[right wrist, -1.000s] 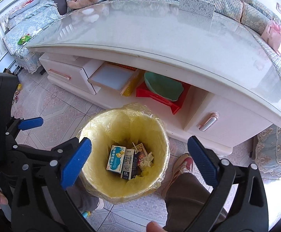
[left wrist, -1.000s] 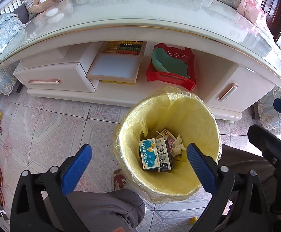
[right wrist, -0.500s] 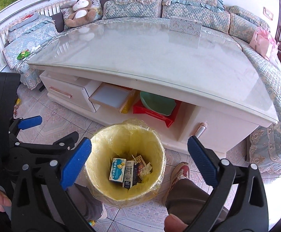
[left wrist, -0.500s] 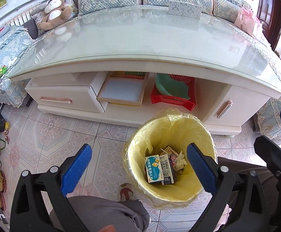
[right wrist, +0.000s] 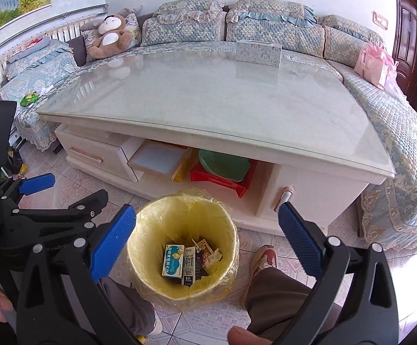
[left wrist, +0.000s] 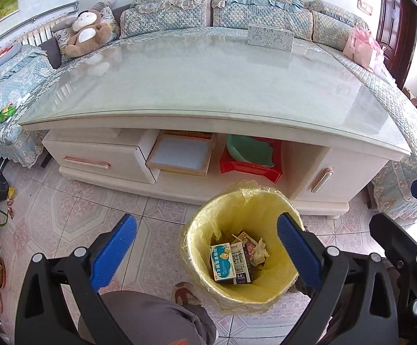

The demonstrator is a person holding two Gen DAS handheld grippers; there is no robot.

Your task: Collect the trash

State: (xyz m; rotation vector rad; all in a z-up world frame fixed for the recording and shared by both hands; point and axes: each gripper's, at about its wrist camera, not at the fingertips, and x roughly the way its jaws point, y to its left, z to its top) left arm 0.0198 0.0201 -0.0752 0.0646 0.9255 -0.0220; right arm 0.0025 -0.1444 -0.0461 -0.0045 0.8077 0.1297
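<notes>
Yellow-lined bin (left wrist: 241, 251) is seen from higher than a second ago; both tools have been lifted back. Left tool (left wrist: 205, 245) and right tool (right wrist: 205, 241) are spread wide, empty. Cartons (right wrist: 179, 261) lie inside the bin; bench (right wrist: 208, 100) above the bin shows no trash — collection judged done.

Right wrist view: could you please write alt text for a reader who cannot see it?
An open, empty right claw hangs above a yellow-lined trash bin on the tiled floor, holding small cartons and crumpled scraps. Behind it stands a glass-topped coffee table with a patterned box, before a blue sofa.
</notes>
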